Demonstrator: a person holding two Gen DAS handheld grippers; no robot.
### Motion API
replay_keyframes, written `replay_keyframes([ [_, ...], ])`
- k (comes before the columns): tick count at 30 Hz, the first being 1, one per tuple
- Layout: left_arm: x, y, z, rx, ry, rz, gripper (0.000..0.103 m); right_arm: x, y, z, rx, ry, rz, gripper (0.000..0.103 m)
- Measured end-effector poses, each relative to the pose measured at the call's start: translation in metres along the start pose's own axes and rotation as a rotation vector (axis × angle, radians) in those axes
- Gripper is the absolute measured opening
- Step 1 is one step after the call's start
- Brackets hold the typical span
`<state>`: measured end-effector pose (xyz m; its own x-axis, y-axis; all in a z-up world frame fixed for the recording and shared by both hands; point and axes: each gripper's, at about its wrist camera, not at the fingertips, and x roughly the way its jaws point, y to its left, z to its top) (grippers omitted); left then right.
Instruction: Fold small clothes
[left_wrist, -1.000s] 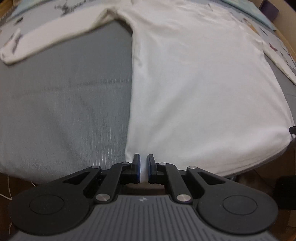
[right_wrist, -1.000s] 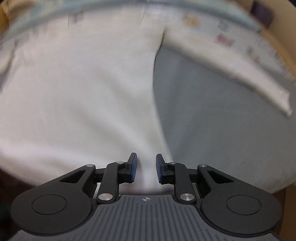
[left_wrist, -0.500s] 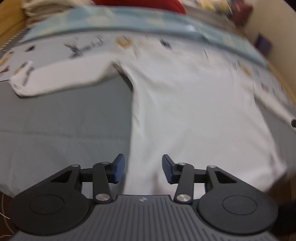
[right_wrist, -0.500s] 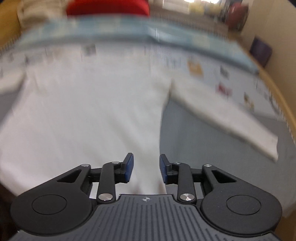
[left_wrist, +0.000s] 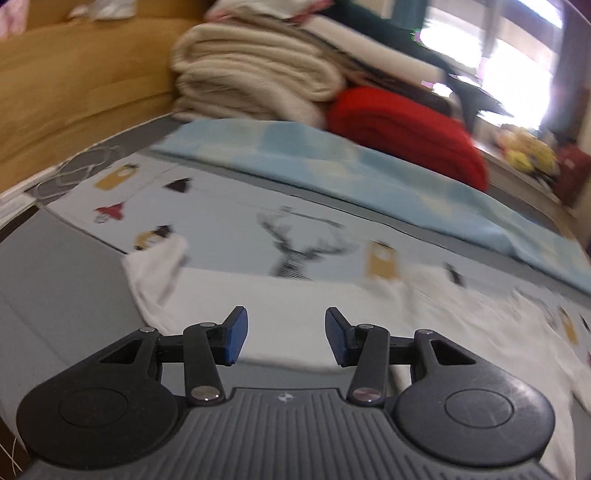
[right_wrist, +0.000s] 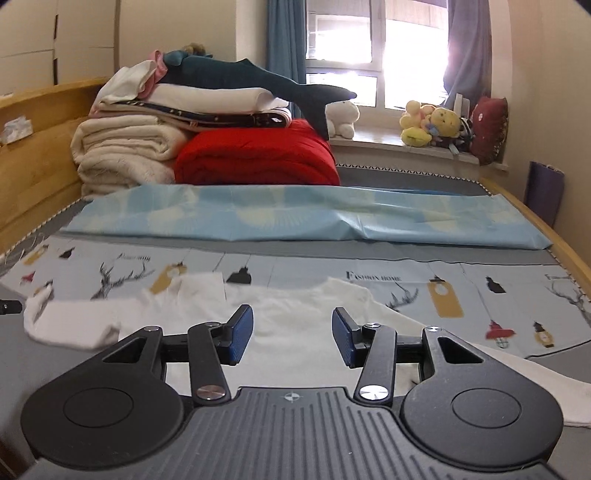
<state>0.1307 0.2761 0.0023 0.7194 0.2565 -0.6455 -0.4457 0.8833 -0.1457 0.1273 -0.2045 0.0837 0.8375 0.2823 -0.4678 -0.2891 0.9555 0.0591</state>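
We hold both grippers, left (left_wrist: 282, 341) and right (right_wrist: 293, 339), released, jaws just opened, empty. The shirt (right_wrist: 295, 328) lies flat on the bed (right_wrist: 546, 354).

The shirt (right_wrist: 295, 325) lies on the bed (right_wrist: 554, 354), folded blankets (right_wrist: 255, 155) behind it.

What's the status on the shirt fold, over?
Left tool open, empty; right tool just opened, empty. White shirt flat, sleeves out, unfolded. Nothing in the way.
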Motion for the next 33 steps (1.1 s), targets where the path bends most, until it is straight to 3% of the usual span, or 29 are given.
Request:
replay_keyframes([
  [2, 0.027, 0.034, 0.01, -0.058, 0.012, 0.011, 0.04, 0.017, 0.005, 0.008, 0.017, 0.004, 0.009, 0.049],
  [4, 0.054, 0.071, 0.016, -0.125, 0.029, 0.03, 0.011, 0.034, 0.011, 0.015, 0.021, 0.011, 0.018, 0.049],
  [8, 0.106, 0.149, 0.012, -0.273, 0.083, 0.094, 0.011, 0.07, 0.031, 0.03, -0.025, 0.015, 0.017, 0.046],
  [11, 0.122, 0.19, 0.013, -0.423, 0.085, 0.118, 0.012, 0.1, 0.041, 0.037, -0.031, 0.028, 0.034, 0.026],
  [14, 0.138, 0.22, 0.008, -0.563, 0.106, 0.087, 0.025, 0.128, 0.045, 0.031, -0.02, 0.035, 0.081, 0.025],
  [16, 0.15, 0.231, 0.005, -0.625, 0.137, 0.06, 0.027, 0.145, 0.044, 0.015, -0.008, 0.064, 0.092, 0.025],
  [20, 0.173, 0.232, 0.007, -0.642, 0.153, 0.051, 0.028, 0.187, 0.038, -0.003, 0.083, 0.271, 0.098, 0.026],
  [24, 0.182, 0.218, 0.015, -0.608, 0.149, 0.094, 0.025, 0.199, 0.036, 0.001, 0.091, 0.291, 0.12, 0.026],
  [25, 0.183, 0.214, 0.017, -0.597, 0.154, 0.096, 0.005, 0.201, 0.036, 0.001, 0.079, 0.289, 0.115, 0.026],
  [26, 0.183, 0.209, 0.02, -0.582, 0.157, 0.105, 0.003, 0.201, 0.035, 0.0, 0.075, 0.291, 0.112, 0.026],
  [29, 0.17, 0.185, 0.034, -0.474, 0.101, 0.244, 0.003, 0.206, 0.029, -0.003, 0.104, 0.31, 0.112, 0.026],
  [33, 0.139, 0.134, 0.063, -0.409, 0.02, 0.275, 0.003, 0.205, 0.02, -0.007, 0.123, 0.33, 0.087, 0.026],
])
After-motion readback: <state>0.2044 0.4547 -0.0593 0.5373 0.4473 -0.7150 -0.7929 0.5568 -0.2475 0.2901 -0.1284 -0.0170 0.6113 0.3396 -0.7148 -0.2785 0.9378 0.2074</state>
